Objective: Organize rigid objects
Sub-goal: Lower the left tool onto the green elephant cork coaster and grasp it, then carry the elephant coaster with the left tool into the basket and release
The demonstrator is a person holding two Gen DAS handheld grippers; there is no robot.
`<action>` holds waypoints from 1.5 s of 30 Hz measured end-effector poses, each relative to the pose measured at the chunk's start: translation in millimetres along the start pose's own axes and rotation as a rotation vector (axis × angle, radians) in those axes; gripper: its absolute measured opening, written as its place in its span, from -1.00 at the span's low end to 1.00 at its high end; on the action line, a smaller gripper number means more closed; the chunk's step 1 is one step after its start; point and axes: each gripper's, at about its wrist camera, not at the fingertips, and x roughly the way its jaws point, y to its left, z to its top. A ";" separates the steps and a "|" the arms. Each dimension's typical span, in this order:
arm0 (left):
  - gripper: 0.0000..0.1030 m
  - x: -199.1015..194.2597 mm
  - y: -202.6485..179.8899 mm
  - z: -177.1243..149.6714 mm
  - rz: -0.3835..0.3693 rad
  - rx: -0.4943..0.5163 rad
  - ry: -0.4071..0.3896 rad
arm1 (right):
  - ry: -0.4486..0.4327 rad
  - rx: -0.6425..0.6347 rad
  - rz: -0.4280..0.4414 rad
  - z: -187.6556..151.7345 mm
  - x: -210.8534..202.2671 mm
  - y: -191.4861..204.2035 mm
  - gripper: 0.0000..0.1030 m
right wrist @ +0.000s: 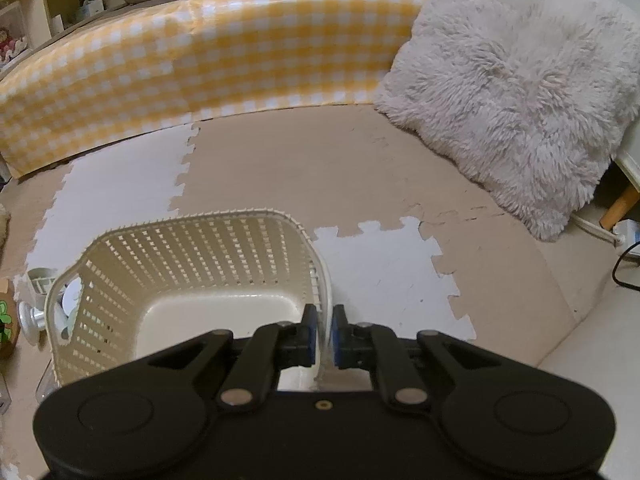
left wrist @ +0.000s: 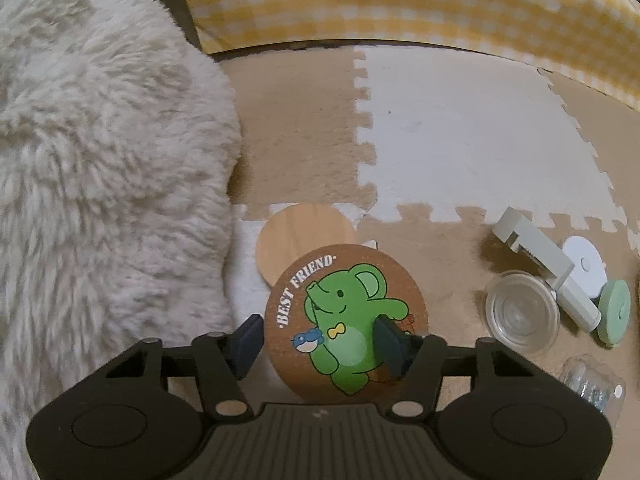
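In the left wrist view a round cork coaster point(left wrist: 344, 300) with a green elephant and "BEST FRIEND" lies on the foam mat, overlapping a plain wooden coaster point(left wrist: 296, 232). My left gripper point(left wrist: 316, 340) is open, its fingers spread over the cork coaster, the right finger above the print. In the right wrist view my right gripper point(right wrist: 323, 332) is shut on the right rim of a cream lattice basket point(right wrist: 192, 264), which looks empty inside.
Right of the coasters lie a clear round lid point(left wrist: 520, 316), a grey-white clamp-like holder point(left wrist: 540, 260), a green disc point(left wrist: 616, 312) and a clear small container point(left wrist: 592, 388). A fluffy white cushion point(left wrist: 100, 180) lies left. A yellow checked cover point(left wrist: 400, 4) runs along the back.
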 end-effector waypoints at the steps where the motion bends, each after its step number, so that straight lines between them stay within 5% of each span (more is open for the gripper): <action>1: 0.06 -1.2 1.2 0.2 0.001 -0.006 -0.001 | 0.002 0.001 0.002 -0.3 -0.9 -0.2 -0.85; 8: 0.02 -1.6 9.1 -3.0 -0.010 -0.035 0.008 | 0.016 -0.003 0.004 -2.8 -3.9 1.8 -0.86; 9: 0.26 -0.2 9.1 -3.9 -0.017 -0.031 0.005 | 0.017 -0.003 0.004 -2.7 -4.2 2.1 -0.86; 10: 0.73 1.5 8.7 -4.5 -0.024 -0.032 0.005 | 0.018 -0.003 0.003 -3.2 -4.5 2.7 -0.86; 12: 0.94 3.9 5.6 -6.1 -0.036 -0.028 -0.001 | 0.020 -0.003 0.002 -3.1 -4.7 2.9 -0.86; 19: 0.97 15.6 -18.5 -8.4 -0.008 0.084 0.005 | 0.026 -0.004 -0.002 -2.1 -4.3 3.2 -0.85; 36: 0.92 16.8 -10.4 -5.6 -0.005 -0.037 0.021 | 0.030 -0.019 -0.013 -1.9 -4.8 5.5 -0.84; 41: 0.92 -10.7 -3.4 -1.5 -0.042 -0.114 -0.010 | 0.037 -0.014 -0.012 -1.7 -5.2 5.6 -0.84; 45: 0.92 -46.2 -13.8 0.4 -0.148 -0.129 -0.064 | 0.041 -0.006 -0.008 -1.2 -4.1 4.6 -0.85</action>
